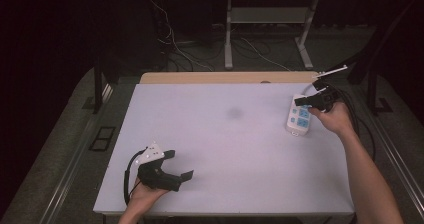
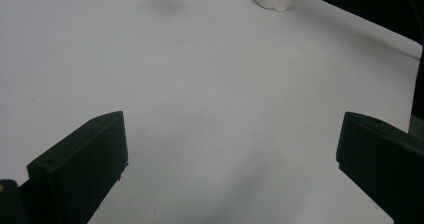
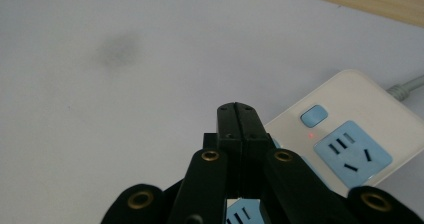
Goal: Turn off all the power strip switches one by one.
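My right hand-held gripper (image 3: 239, 115) covers the near sockets of the power strip (image 3: 345, 134), whose cable (image 3: 407, 86) runs off the picture's right edge.

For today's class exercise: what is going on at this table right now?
A person holds a gripper in each hand at a white table. The right gripper, jaws shut with nothing between them, hovers over a white power strip with blue sockets; a small red light glows beside its switch. The left gripper rests open near the front edge, away from the strip.
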Tool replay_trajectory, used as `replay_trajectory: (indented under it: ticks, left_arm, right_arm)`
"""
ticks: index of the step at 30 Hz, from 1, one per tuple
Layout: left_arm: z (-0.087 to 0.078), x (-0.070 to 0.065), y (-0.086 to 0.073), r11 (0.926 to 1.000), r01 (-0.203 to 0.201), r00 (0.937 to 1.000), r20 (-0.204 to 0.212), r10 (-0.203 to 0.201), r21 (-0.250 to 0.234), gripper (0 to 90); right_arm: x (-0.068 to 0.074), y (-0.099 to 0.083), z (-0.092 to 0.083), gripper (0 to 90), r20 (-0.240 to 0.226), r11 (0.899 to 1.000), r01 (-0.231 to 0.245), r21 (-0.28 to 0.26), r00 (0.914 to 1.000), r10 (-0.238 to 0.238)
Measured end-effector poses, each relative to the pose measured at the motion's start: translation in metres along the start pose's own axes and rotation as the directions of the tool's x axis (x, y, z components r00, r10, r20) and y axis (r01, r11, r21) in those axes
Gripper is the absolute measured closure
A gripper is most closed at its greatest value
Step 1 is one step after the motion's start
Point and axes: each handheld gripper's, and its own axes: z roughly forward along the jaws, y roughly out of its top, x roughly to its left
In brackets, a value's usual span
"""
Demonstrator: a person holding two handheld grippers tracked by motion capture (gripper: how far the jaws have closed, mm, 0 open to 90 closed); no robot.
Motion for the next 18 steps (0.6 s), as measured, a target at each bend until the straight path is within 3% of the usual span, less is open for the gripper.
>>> replay_trajectory:
  ticks: [4, 18]
  left_arm:
    - [-0.001, 0.0, 0.0, 1.0, -0.003, 1.0, 0.0, 0.003, -0.001, 0.0]
    - [-0.001, 0.001, 0.0, 1.0, 0.002, 1.0, -0.005, -0.002, -0.003, 0.0]
  right_arm:
    - [-0.004, 0.002, 0.001, 90.0, -0.004, 1.0, -0.013, -0.011, 0.9999, 0.013]
    - [-0.017, -0.003, 0.02, 90.0, 0.01, 0.999, -0.04, 0.025, 0.9991, 0.04]
